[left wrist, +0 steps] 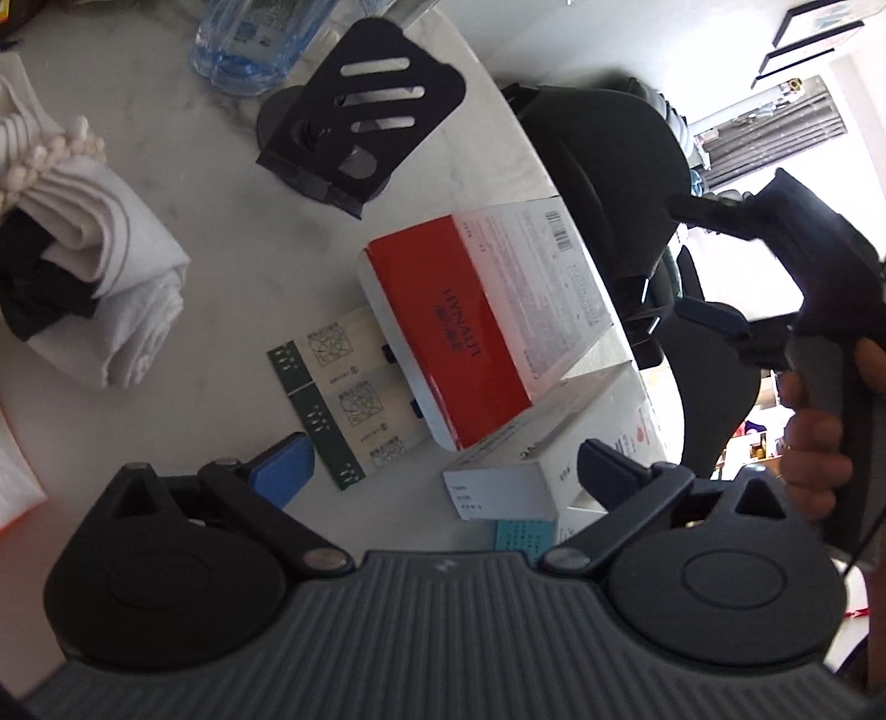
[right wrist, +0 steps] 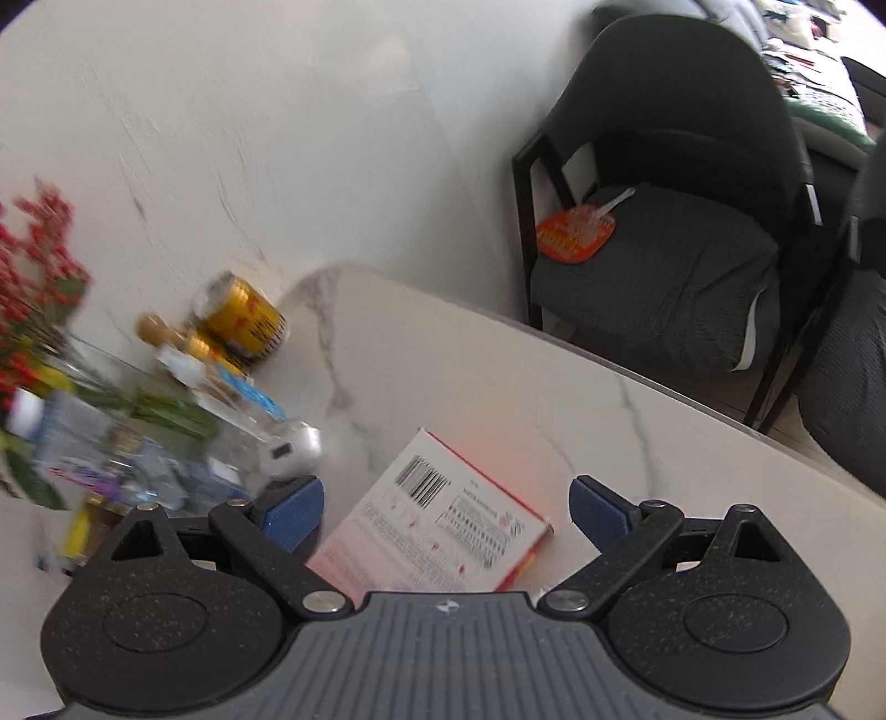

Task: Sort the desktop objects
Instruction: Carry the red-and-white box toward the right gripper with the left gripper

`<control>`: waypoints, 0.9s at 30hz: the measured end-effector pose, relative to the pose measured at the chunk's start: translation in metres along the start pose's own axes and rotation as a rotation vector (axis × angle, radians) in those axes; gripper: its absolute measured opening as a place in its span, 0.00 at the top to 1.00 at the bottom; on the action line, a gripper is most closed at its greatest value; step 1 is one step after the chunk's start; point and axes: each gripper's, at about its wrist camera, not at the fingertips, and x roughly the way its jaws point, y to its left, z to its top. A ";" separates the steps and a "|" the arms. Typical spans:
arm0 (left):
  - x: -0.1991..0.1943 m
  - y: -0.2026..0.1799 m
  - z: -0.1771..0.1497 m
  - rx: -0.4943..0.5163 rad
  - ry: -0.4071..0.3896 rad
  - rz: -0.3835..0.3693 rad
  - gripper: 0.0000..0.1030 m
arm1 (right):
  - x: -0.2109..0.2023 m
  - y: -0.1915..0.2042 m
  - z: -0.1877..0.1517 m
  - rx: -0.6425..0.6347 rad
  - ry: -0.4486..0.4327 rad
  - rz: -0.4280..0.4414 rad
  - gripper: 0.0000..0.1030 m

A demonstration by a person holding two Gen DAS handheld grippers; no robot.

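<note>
My left gripper (left wrist: pixel 443 465) is open over the marble table (left wrist: pixel 221 183), its blue pads apart with nothing pressed between them. Just ahead of it lie a small white box (left wrist: pixel 498 487), a green and cream sachet strip (left wrist: pixel 332 399) and a red and white box (left wrist: pixel 459 327) that overlaps the strip. My right gripper (right wrist: pixel 447 512) is also open, hovering above a white and red box with a barcode (right wrist: pixel 437 531) that lies flat on the table; its pads stand clear of the box.
A black phone stand (left wrist: pixel 360 127), a water bottle (left wrist: pixel 249 44) and folded cloths (left wrist: pixel 83 249) lie beyond the left gripper. A gold can (right wrist: pixel 243 321), bottles, a white case (right wrist: pixel 290 451) and a vase of red berries (right wrist: pixel 33 266) crowd the right view's left. Black chairs (right wrist: pixel 664 221) line the table edge.
</note>
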 end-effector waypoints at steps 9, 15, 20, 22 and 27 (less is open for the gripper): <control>0.013 0.009 0.016 -0.077 -0.034 -0.063 0.00 | 0.073 0.010 0.027 -0.121 0.093 -0.040 0.06; 0.024 0.009 0.025 -0.109 -0.074 -0.159 0.00 | 0.108 0.009 0.019 -0.116 0.215 0.030 0.07; 0.027 0.010 0.025 -0.124 -0.082 -0.168 0.00 | 0.115 0.002 0.016 -0.056 0.249 0.082 0.08; 0.024 0.013 0.022 -0.136 -0.094 -0.178 0.00 | 0.115 0.004 0.018 -0.086 0.269 0.089 0.08; 0.011 0.011 0.022 -0.160 -0.080 -0.121 0.00 | 0.114 0.007 0.016 -0.116 0.300 0.112 0.05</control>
